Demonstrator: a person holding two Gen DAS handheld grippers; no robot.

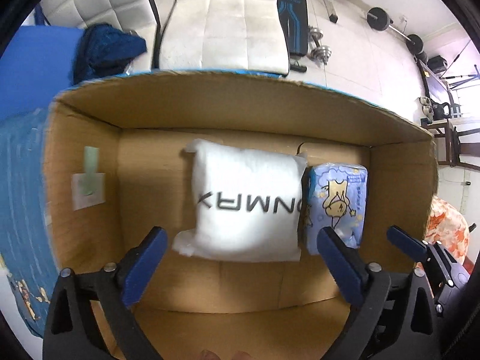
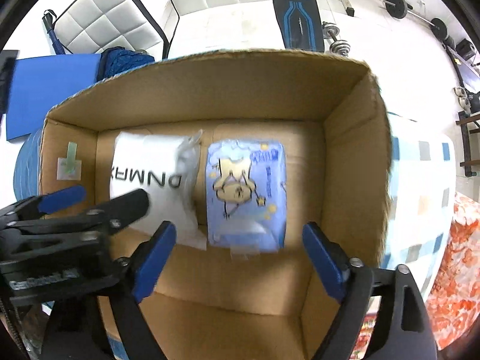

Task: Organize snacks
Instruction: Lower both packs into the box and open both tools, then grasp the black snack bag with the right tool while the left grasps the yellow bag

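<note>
An open cardboard box (image 1: 240, 111) (image 2: 351, 156) holds two snack packs side by side on its floor. The white pack with black lettering (image 1: 249, 201) (image 2: 150, 165) lies on the left. A blue pack with a cartoon bear (image 1: 339, 201) (image 2: 246, 192) lies to its right, touching it. My left gripper (image 1: 243, 267) hangs open above the white pack, holding nothing. My right gripper (image 2: 240, 264) is open above the near end of the blue pack, also holding nothing. The left gripper's black frame and blue fingers (image 2: 63, 196) show at the left of the right wrist view.
A taped label (image 1: 88, 186) sticks to the box's left wall. Behind the box stand white padded chairs (image 1: 228, 27), a blue mat (image 1: 39, 60) and dark blue cloth (image 1: 108, 48). Dumbbells and a barbell (image 1: 387, 24) lie on the tiled floor. An orange patterned fabric (image 2: 462, 258) sits to the right.
</note>
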